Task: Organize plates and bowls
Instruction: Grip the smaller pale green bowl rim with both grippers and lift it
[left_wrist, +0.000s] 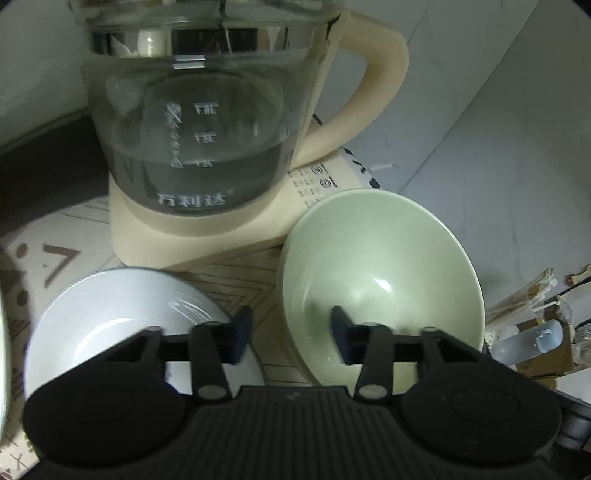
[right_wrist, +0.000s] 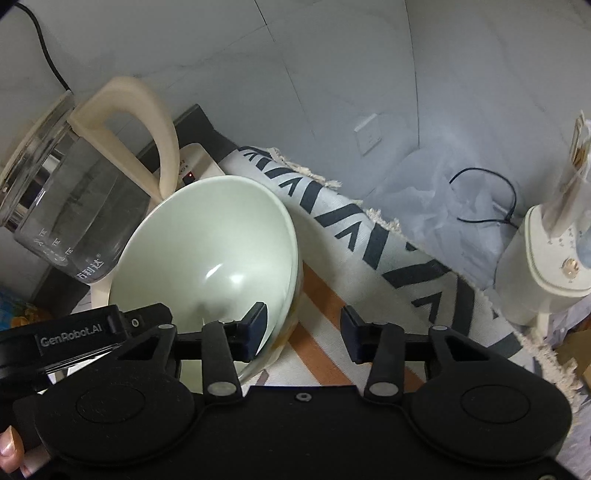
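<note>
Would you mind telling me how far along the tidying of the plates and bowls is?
Nothing looks stacked yet. The pale green ceramic bowl and the shallow white plate sit apart on the patterned cloth by the glass kettle. The left gripper and right gripper are both open, straddling the bowl's rim on opposite sides. Grasping and stacking remain.

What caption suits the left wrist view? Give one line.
Open left gripper straddling the green bowl rim, white plate alongside, glass kettle behind.
</note>
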